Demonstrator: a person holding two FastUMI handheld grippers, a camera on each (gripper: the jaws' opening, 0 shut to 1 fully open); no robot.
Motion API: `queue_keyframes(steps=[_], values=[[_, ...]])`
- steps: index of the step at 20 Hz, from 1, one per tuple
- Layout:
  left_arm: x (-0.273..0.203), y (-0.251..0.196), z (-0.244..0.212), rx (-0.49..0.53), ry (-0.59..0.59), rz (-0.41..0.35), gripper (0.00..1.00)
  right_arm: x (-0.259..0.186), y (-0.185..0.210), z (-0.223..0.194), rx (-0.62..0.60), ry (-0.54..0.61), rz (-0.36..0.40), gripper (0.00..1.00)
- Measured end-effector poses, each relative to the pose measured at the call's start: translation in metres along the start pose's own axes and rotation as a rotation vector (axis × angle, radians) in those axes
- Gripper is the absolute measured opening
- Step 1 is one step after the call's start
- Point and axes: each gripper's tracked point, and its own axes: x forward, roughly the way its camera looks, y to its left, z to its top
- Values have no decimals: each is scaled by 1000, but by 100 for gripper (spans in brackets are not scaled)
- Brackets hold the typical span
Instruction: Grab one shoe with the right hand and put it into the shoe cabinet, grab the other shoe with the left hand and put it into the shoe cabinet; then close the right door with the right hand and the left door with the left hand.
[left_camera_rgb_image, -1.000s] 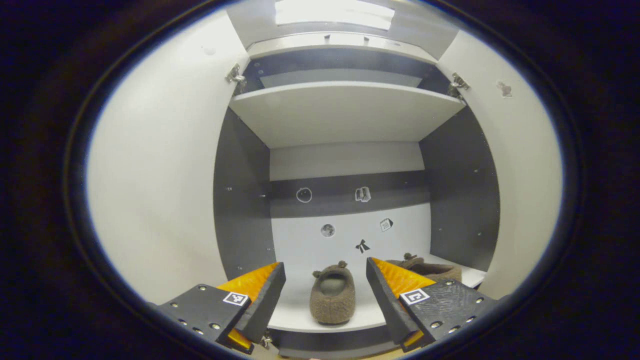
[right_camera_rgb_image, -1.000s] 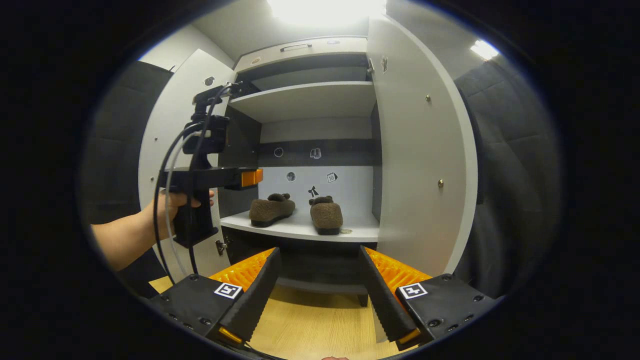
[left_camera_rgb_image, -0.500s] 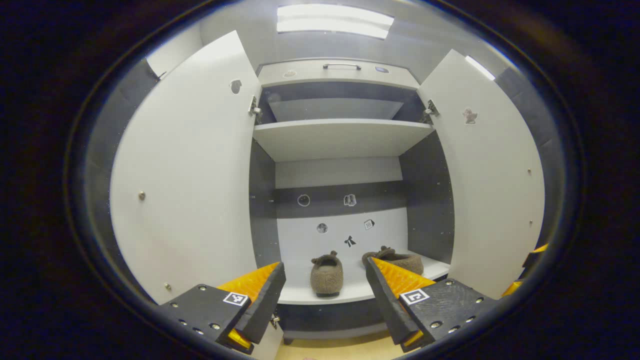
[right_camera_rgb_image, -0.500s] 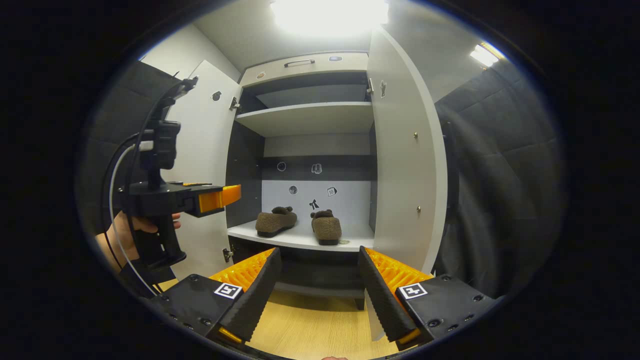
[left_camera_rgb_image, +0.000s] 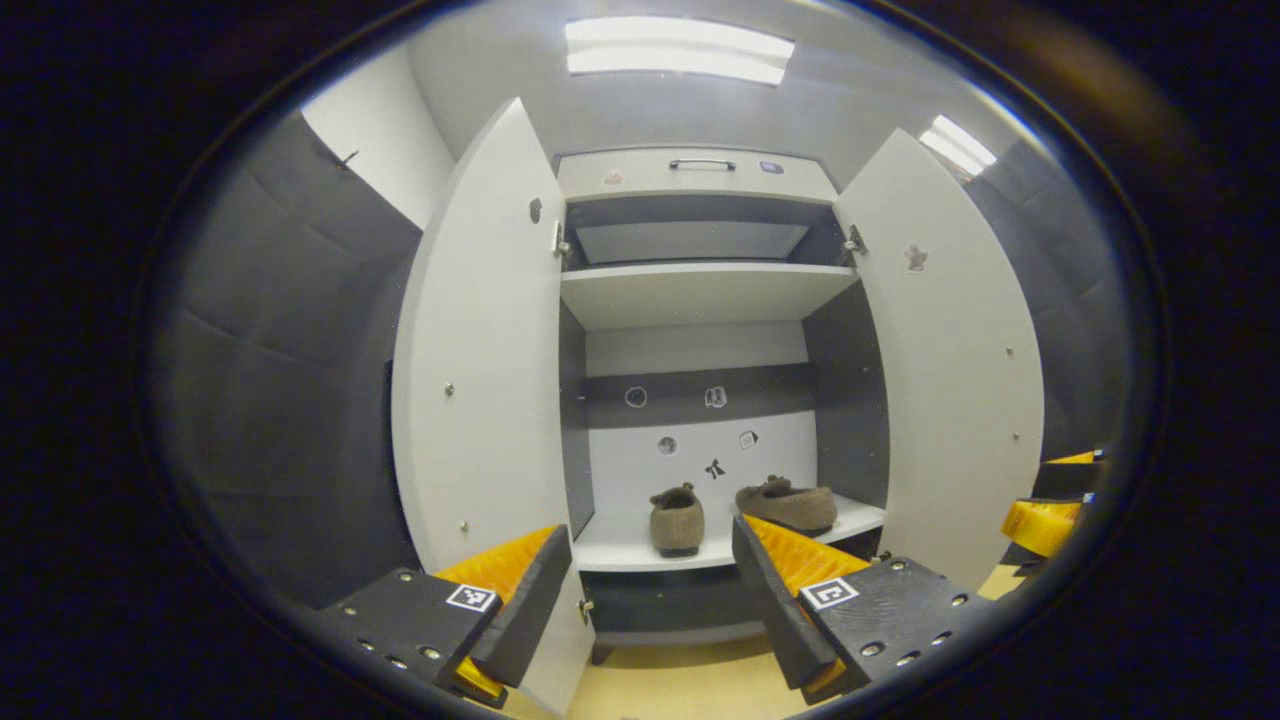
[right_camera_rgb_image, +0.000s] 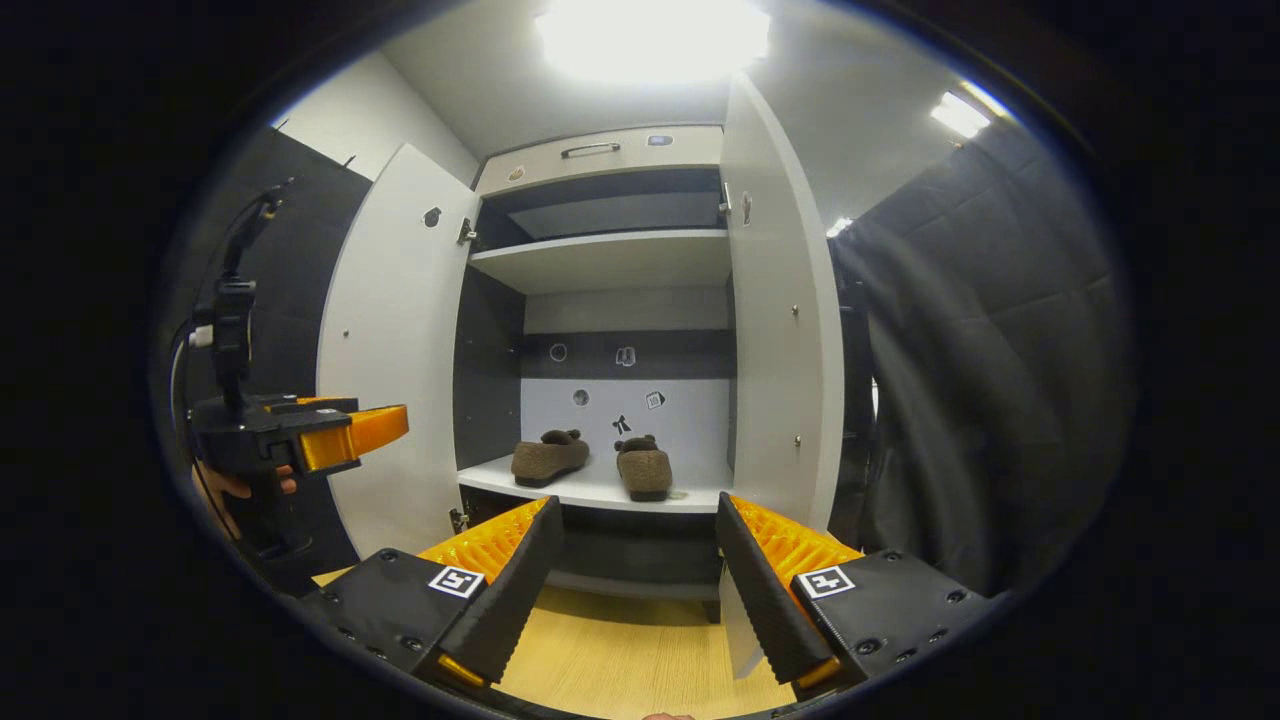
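We see both brown fuzzy slippers (left_camera_rgb_image: 677, 520) (left_camera_rgb_image: 787, 505) on the lower shelf of the white two-door shoe cabinet (left_camera_rgb_image: 700, 295), doors seemingly wide open. Left gripper (left_camera_rgb_image: 650, 610) and right gripper (right_camera_rgb_image: 635, 590) hover outside, fingers spread, empty.

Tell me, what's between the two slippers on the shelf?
Nothing: bare white shelf separates the left slipper from the right slipper, seen in the right gripper view.

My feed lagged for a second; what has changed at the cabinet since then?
Both grippers pulled back from the cabinet; the left gripper moved farther, the right gripper only slightly. Nothing was grabbed or released. Both stay open, both slippers stay on the lower shelf, both doors stay open.
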Motion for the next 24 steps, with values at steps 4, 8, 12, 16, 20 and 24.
queue_keyframes(steps=[4, 8, 12, 16, 20, 24], values=[[-32, 1, -8, 13, 14, -4, 93, -11, -1, 1, 18, 0, -3, 98], [-55, 4, -20, 12, 43, -6, 94, -23, -3, 0, 23, 0, -10, 98], [-73, 6, -19, 14, 40, -3, 100, -31, -7, -2, 19, 6, -25, 98], [-83, 10, -13, 11, 27, -1, 100, -39, -33, 5, 0, 1, -85, 98], [-86, 13, -12, 14, 23, 1, 100, -43, -77, 18, -13, -2, -189, 98], [-88, 13, -14, 18, 26, -1, 93, -43, -126, 30, -25, 0, -309, 98]])
